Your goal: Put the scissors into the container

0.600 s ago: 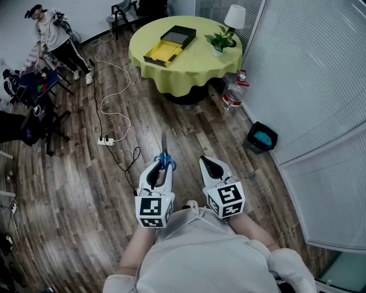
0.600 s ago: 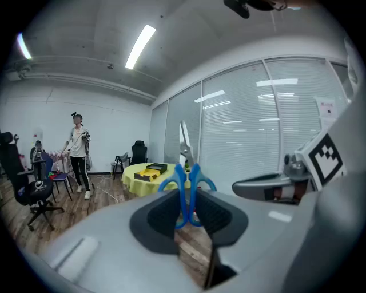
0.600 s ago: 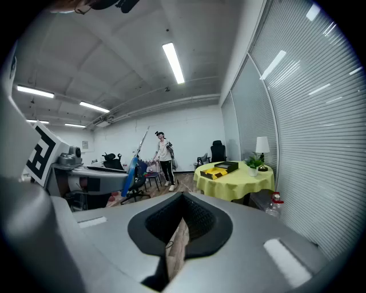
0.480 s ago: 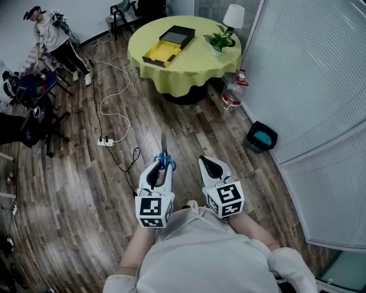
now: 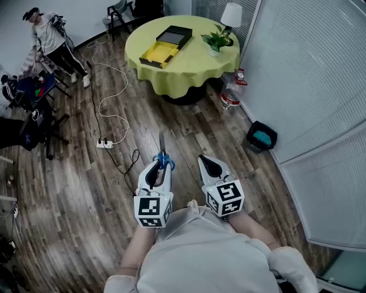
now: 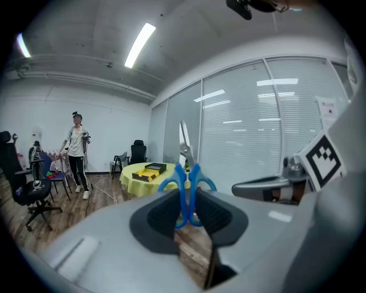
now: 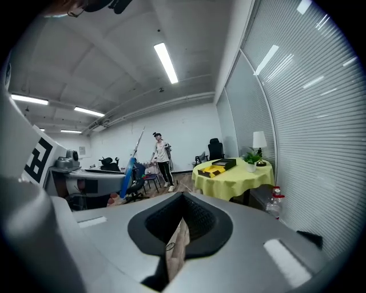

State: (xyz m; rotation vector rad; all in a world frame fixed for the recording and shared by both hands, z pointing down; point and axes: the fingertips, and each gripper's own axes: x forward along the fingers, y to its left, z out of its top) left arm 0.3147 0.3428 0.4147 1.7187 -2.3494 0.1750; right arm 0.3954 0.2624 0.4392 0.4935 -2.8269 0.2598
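Note:
Scissors [image 5: 162, 153] with blue handles and grey blades stick out forward from my left gripper [image 5: 157, 166], whose jaws are shut on the handle loops. In the left gripper view the scissors [image 6: 186, 191] stand upright between the pads, blades pointing up and away. My right gripper [image 5: 209, 164] is held level beside the left one, its jaws shut with nothing between them. The container, an open yellow box [image 5: 156, 54] with a black box [image 5: 176, 36] next to it, lies far ahead on the round yellow-green table [image 5: 191, 68].
On the table also stand a potted plant [image 5: 216, 41] and a white lamp [image 5: 231, 14]. A water bottle [image 5: 230, 94] and a dark bin [image 5: 261, 137] sit by the glass wall on the right. A power strip [image 5: 104, 143] with cables lies on the wooden floor. A person [image 5: 51, 37] and chairs are at far left.
The room has shifted slightly up and left in the head view. Both grippers keep their places in the frame and the scissors stay gripped.

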